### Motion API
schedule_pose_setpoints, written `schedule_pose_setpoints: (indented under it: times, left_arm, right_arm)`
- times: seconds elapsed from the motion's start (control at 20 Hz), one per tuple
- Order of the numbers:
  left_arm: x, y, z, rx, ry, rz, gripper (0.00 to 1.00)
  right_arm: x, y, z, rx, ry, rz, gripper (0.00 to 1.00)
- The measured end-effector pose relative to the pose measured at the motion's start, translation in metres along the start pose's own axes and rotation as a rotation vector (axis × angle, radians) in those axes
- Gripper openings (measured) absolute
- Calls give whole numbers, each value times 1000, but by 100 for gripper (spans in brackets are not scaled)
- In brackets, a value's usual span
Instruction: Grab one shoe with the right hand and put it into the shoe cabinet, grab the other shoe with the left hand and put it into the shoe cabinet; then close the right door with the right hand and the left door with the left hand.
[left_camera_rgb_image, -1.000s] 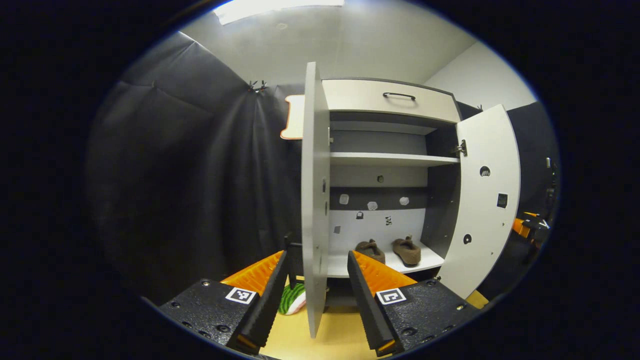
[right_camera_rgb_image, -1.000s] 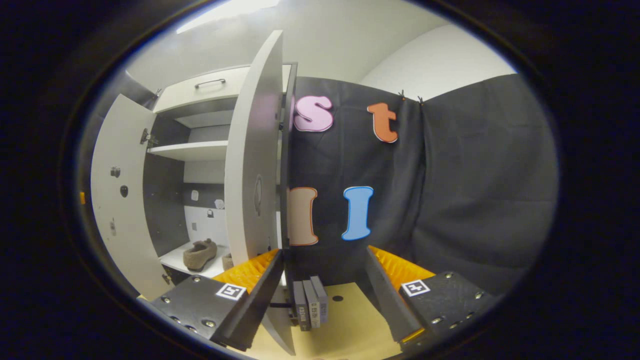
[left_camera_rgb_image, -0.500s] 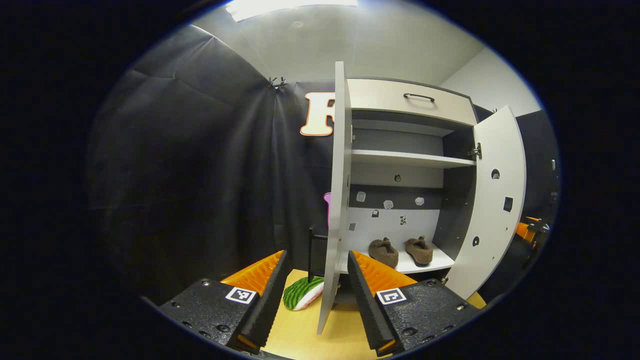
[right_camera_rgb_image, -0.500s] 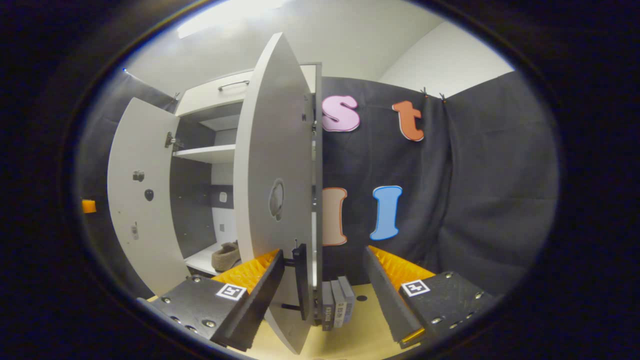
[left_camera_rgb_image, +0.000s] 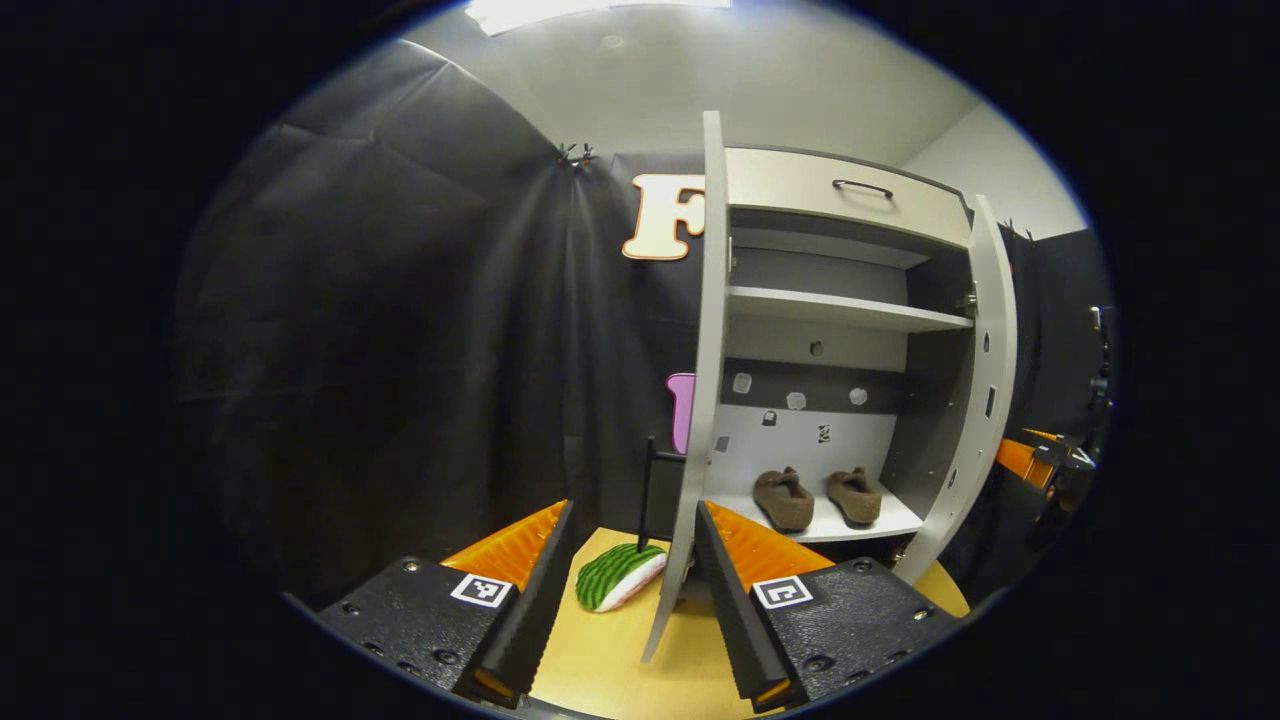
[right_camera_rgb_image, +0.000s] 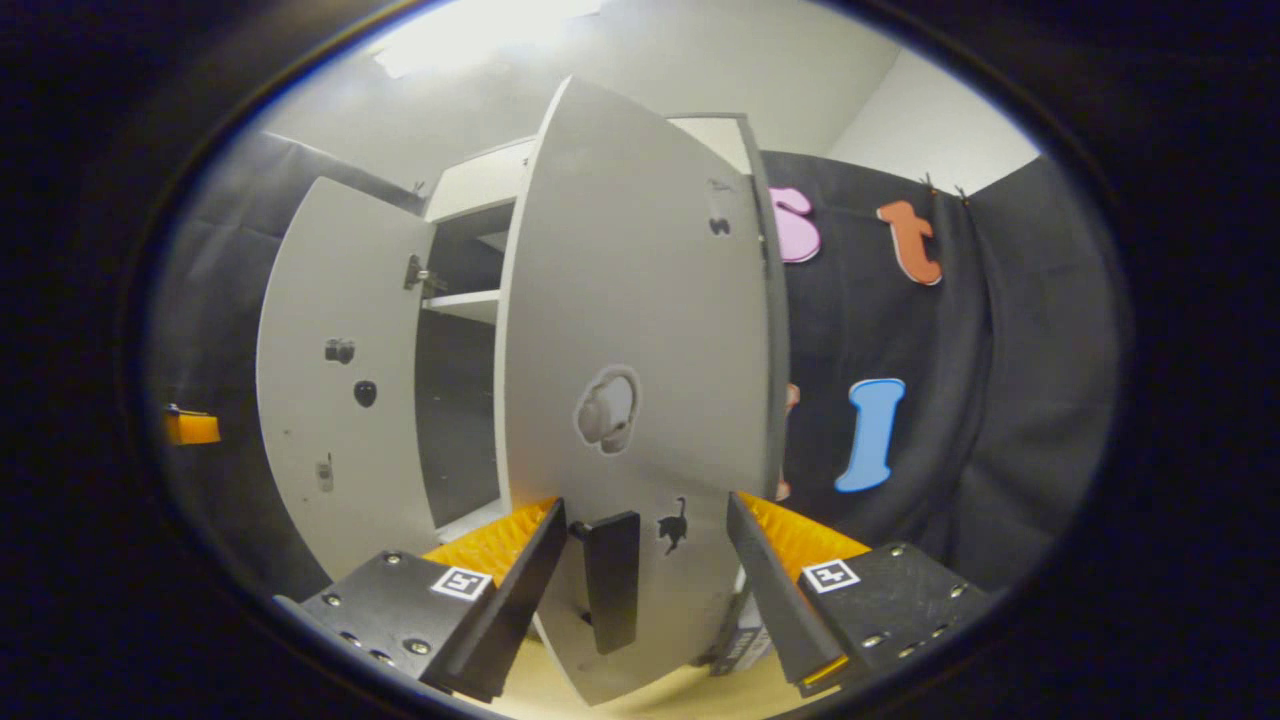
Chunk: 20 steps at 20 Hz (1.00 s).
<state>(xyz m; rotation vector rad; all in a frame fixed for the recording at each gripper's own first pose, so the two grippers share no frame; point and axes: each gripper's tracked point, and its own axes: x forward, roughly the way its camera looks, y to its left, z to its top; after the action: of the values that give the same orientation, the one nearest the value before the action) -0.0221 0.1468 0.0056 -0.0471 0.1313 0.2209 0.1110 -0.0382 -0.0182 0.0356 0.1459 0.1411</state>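
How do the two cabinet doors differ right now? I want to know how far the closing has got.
In the left gripper view, the left door stands edge-on, swung fully out, while the right door is angled partway in. In the right gripper view, the right door's outer face carries a black handle between the open fingers of the right gripper; the left door shows its inner face. Both are pale grey, and neither is shut.

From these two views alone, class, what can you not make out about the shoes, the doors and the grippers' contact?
- Right gripper view: the shoes are hidden behind the right door.
- Right gripper view: whether the right gripper touches that door's black handle; it stands between the open fingers, contact unclear.
- Left gripper view: the left door is edge-on, so its face is hidden.
- Left gripper view: the stickers behind the shoes are too small.
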Motion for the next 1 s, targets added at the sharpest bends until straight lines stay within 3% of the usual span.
schedule_pose_setpoints:
  times: [0.05, 0.1, 0.2, 0.25, 0.45, 0.6, 0.65, 1.0]
  left_arm:
    - [1, 7, -2, -4, 5, 8, 73]
    - [3, 12, -4, -5, 10, 18, 73]
    - [-2, 25, -10, -4, 20, 43, 73]
    - [-3, 30, -11, -6, 23, 55, 73]
    - [-7, 49, -13, -21, 30, 89, 73]
    - [-9, 56, -16, -39, 36, 97, 73]
    - [-7, 58, -17, -42, 39, 98, 73]
    - [9, 70, -19, -40, 30, 112, 73]
  right_arm:
    - [6, 8, 1, 5, -4, 14, 93]
    - [11, 16, 4, 7, -10, 27, 97]
    - [18, 31, 7, 11, -21, 50, 93]
    - [20, 36, 7, 12, -22, 59, 97]
    - [27, 52, 8, 24, -18, 91, 97]
    - [26, 59, 8, 32, -13, 107, 92]
    - [27, 62, 9, 37, -12, 110, 97]
    - [20, 70, 10, 51, -6, 134, 97]
